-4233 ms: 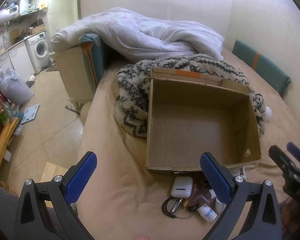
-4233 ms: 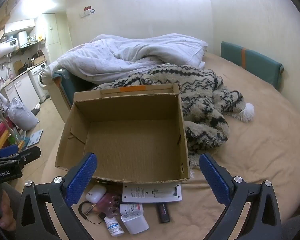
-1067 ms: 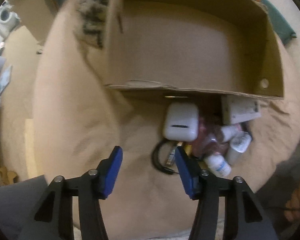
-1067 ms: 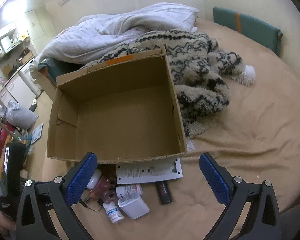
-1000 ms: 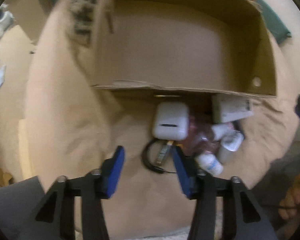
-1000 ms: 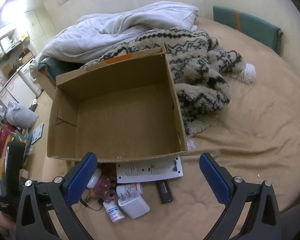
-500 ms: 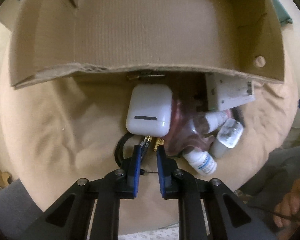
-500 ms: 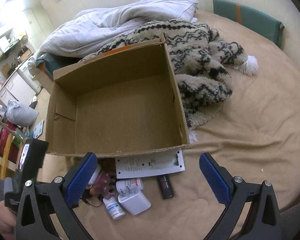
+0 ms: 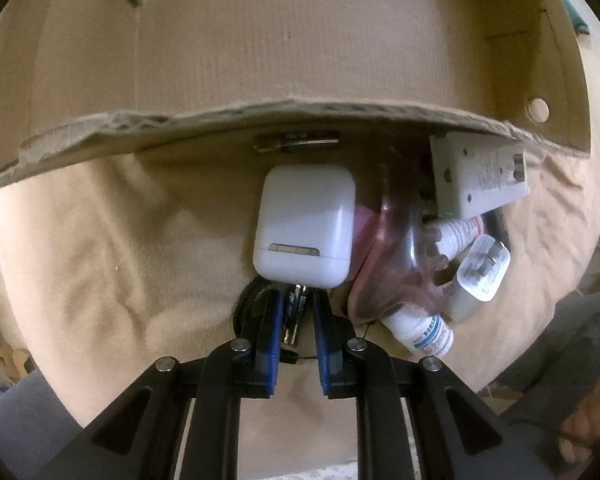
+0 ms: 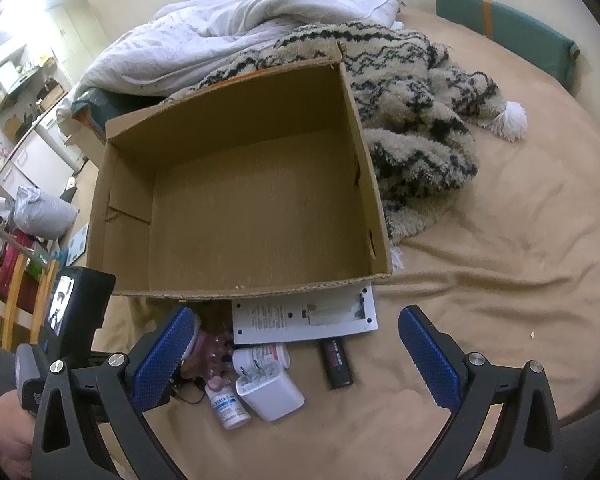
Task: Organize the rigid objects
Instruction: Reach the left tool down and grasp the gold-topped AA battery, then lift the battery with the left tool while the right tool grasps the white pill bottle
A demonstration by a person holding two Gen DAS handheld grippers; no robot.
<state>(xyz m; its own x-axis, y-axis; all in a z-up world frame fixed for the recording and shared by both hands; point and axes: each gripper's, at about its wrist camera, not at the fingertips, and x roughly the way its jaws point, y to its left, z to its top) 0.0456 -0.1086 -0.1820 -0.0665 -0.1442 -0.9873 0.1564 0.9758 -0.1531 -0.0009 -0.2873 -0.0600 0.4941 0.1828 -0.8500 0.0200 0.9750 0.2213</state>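
An empty cardboard box (image 10: 260, 216) lies on the bed; its near wall (image 9: 260, 120) also fills the top of the left wrist view. In front of it lies a pile: a white earbud case (image 9: 304, 228), a pink translucent piece (image 9: 396, 264), a small white bottle (image 9: 420, 330), a white charger plug (image 10: 270, 394), a white flat device (image 10: 304, 316) and a black stick (image 10: 337, 362). My left gripper (image 9: 294, 320) is shut on a small battery-like item (image 9: 294, 314) beside a black cable loop (image 9: 246, 300). My right gripper (image 10: 296, 356) is open and empty above the pile.
A patterned fleece blanket (image 10: 416, 112) and a white duvet (image 10: 240, 36) lie behind the box. A green cushion (image 10: 504, 28) stands at the far right. The bed's left edge drops to the floor, with a wooden rack (image 10: 12, 292) there.
My left gripper dropped toward the pile, moved in under the earbud case and closed on the small item. My right gripper stayed open and hardly moved.
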